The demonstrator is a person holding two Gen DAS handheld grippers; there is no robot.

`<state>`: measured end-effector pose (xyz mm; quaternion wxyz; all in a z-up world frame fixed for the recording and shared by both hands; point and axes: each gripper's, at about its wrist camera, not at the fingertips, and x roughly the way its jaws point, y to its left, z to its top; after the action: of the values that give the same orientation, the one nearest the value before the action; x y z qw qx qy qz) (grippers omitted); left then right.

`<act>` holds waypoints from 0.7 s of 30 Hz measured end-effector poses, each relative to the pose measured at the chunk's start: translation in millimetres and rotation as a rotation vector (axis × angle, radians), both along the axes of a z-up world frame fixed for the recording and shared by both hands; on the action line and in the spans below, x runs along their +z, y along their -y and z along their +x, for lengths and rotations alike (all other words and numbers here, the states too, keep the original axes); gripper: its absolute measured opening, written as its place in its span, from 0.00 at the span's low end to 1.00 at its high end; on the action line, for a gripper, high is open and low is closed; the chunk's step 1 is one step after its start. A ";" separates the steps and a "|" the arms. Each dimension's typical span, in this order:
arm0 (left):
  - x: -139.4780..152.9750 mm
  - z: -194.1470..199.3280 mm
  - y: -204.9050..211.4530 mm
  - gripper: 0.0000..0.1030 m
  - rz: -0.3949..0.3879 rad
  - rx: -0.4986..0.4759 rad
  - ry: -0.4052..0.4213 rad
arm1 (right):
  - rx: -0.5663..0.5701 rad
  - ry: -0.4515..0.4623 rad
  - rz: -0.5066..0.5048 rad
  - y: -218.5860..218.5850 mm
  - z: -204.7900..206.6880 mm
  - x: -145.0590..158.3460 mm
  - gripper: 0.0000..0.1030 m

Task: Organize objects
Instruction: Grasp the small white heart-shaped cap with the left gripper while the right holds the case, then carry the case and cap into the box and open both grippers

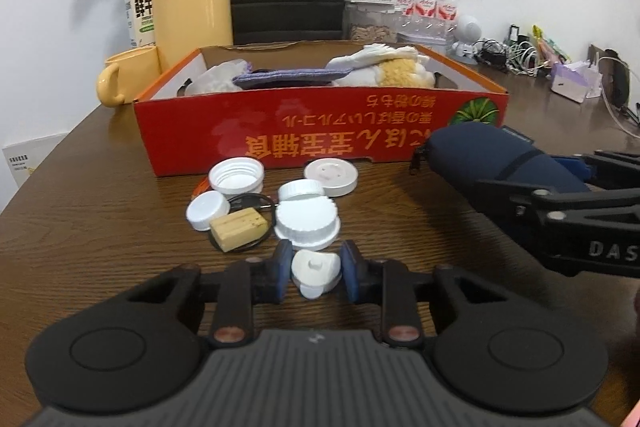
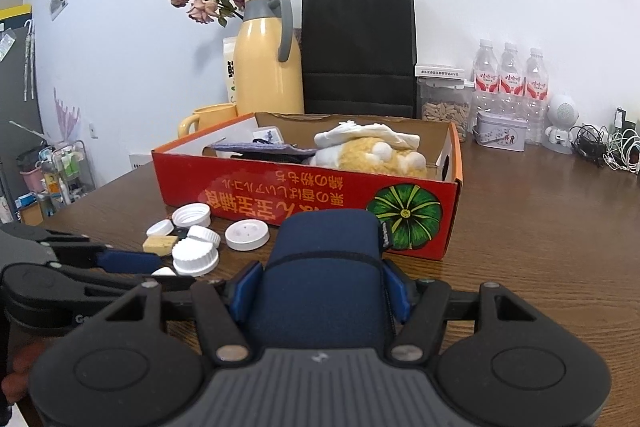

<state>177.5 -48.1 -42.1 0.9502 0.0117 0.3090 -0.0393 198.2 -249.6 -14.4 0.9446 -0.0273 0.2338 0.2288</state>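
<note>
Left tongs (image 1: pixel 316 275) are seen closed narrowly around a small white cap (image 1: pixel 315 273) that lies on the table (image 1: pixel 100 227) at the near edge of a cluster of lids; the blue pads (image 1: pixel 282 273) stand right against its sides, though whether it is firmly pinched cannot be told for sure. Right tongs (image 2: pixel 320 291) are clamped on a dark blue pouch (image 2: pixel 324 267), which is held above the table just in front of the red cardboard box (image 2: pixel 280 195).

As to progress, the box already holds several soft things: a purple cloth (image 2: pixel 256 148), white fabric and a yellow fluffy item (image 2: pixel 372 155) are piled inside. Left outside on the table are a wide ribbed white lid (image 1: pixel 307 223), a flat white disc lid (image 1: pixel 330 177), an upturned threaded cap (image 1: pixel 236 179), two smaller white caps, a pale wooden block (image 1: pixel 239 228) and a thin black ring beneath them. The task is judged to be partly done, with the pouch and the whole lid cluster still to be put away.

The lids appear hard, smooth plastic, round, some with knurled rims; the block is squared and matt. The pouch looks like soft, rounded neoprene-type fabric with a stitched seam. The box is glossy printed card with a shallow open top; the table is dark wood-grain
</note>
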 end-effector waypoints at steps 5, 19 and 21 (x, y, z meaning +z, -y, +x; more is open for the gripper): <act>1.3 -0.7 -1.7 0.27 -0.015 -0.002 0.002 | -0.001 0.007 -0.005 -0.6 -1.2 0.1 0.60; 38.0 1.0 -10.1 0.27 -0.035 -0.013 0.103 | 0.021 0.041 -0.004 -5.6 -1.7 9.6 0.60; 46.3 4.8 -11.4 0.27 -0.037 -0.011 0.126 | 0.031 0.060 -0.003 -8.1 -1.1 16.1 0.60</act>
<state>182.2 -36.7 4.2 0.9676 -0.0015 0.2477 -0.0494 197.1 -241.6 1.7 0.9474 -0.0392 0.2052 0.2424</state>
